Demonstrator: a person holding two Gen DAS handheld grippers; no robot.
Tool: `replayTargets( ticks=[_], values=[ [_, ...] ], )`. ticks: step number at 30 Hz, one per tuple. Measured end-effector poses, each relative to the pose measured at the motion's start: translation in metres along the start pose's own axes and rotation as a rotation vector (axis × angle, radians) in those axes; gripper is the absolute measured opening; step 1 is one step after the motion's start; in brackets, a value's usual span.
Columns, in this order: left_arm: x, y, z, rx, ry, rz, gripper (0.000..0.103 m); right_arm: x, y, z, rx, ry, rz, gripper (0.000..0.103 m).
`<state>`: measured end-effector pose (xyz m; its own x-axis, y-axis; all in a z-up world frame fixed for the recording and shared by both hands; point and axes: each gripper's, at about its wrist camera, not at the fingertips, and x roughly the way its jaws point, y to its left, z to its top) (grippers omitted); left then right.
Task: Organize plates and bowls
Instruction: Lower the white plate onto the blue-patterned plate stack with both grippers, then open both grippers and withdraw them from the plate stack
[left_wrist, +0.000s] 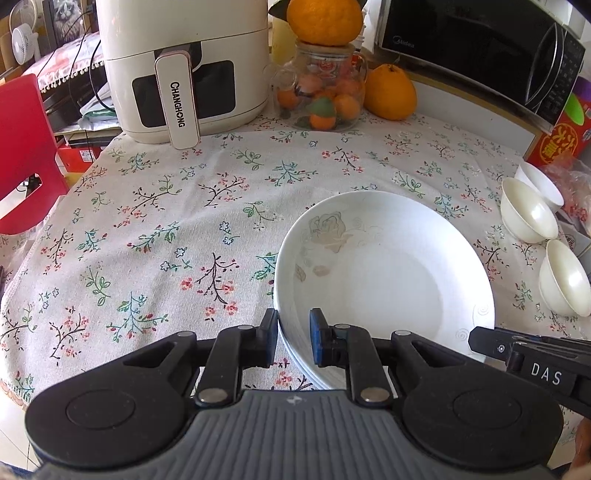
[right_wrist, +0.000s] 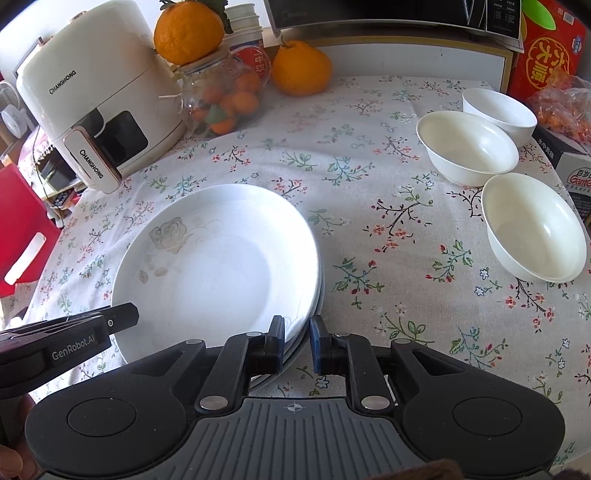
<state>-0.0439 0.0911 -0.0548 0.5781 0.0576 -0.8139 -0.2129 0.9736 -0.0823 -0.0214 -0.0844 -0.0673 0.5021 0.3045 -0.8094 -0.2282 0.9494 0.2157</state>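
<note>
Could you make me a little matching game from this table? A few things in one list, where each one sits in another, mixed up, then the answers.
Things:
1. stack of plates
2. three white bowls
3. big orange
4. air fryer

Places:
A. on top of the glass jar
B. back left corner of the tablecloth
C. near edge of the table, with the left gripper and right gripper each straddling its rim
D. grouped along the right side, not stacked

Pairs: 1-C, 2-D, 3-A, 4-B
</note>
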Motion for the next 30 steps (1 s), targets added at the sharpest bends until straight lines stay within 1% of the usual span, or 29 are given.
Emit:
replayTargets(
  ticks=[2, 5, 6, 9, 11, 16, 23, 30],
  values=[
    [0.001, 0.003, 0.002, -0.021, 0.011, -0.017, 0.017, 0.001, -0.003, 0.001, 0.017, 0.006, 0.011, 0.017],
    [0.005, 0.011, 0.006, -0.078, 0.036, -0.031, 0.023, 0.005, -0.009, 0.003, 0.044, 0.010, 0.011, 0.018],
    [0.007, 0.014, 0.007, -0.096, 0.047, -0.037, 0.024, 0.006, -0.011, 0.003, 0.057, 0.012, 0.013, 0.022],
    [0.016, 0.022, 0.008, -0.174, 0.098, -0.079, 0.024, 0.011, -0.017, 0.005, 0.098, 0.024, 0.040, 0.023],
    [0.019, 0.024, 0.008, -0.194, 0.113, -0.099, 0.024, 0.013, -0.019, 0.005, 0.118, 0.030, 0.051, 0.023],
    [0.020, 0.019, 0.009, -0.175, 0.099, -0.108, 0.023, 0.015, -0.017, 0.004, 0.116, 0.030, 0.055, 0.023],
    [0.020, 0.015, 0.009, -0.147, 0.094, -0.087, 0.025, 0.015, -0.017, 0.004, 0.105, 0.027, 0.059, 0.023],
    [0.021, 0.017, 0.011, -0.136, 0.094, -0.084, 0.025, 0.015, -0.017, 0.005, 0.102, 0.033, 0.061, 0.023]
  ],
)
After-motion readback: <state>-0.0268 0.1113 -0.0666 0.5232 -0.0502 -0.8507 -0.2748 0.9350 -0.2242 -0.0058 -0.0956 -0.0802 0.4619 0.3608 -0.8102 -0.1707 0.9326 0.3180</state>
